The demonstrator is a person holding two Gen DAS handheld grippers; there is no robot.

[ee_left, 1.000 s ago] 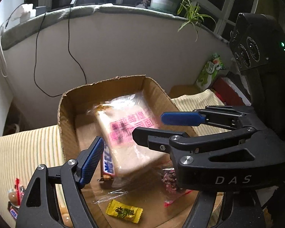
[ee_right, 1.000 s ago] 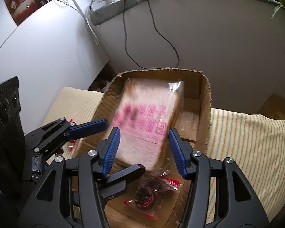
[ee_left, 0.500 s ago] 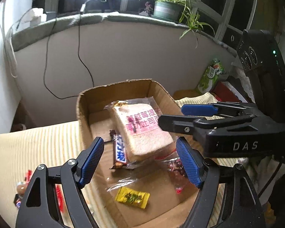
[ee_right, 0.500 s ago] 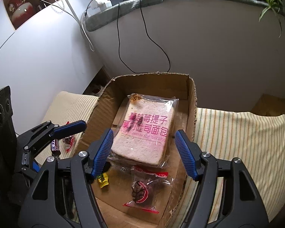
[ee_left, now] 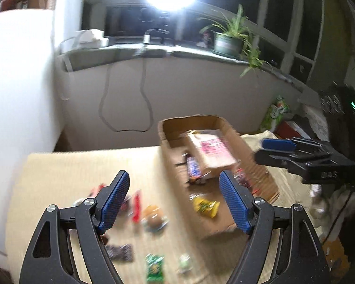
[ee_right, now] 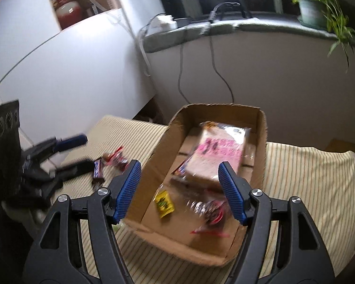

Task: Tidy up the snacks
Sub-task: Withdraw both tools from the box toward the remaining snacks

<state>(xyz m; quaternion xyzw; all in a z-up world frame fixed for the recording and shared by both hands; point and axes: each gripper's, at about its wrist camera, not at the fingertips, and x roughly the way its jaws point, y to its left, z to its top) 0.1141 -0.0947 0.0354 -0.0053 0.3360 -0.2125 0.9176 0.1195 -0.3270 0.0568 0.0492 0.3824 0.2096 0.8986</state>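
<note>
The left gripper has its fingers spread wide with nothing between them; it hangs above the striped cloth, where loose snacks lie scattered below and between the blue pads. The cardboard box sits just to the right of those fingers. The right gripper is also spread wide and empty, poised over the cardboard box. Inside the box, the bread packet with pink print lies beyond the fingertips toward the far wall, a yellow candy lies between the fingers on the box floor, and a clear red-edged packet lies near the right finger.
</note>
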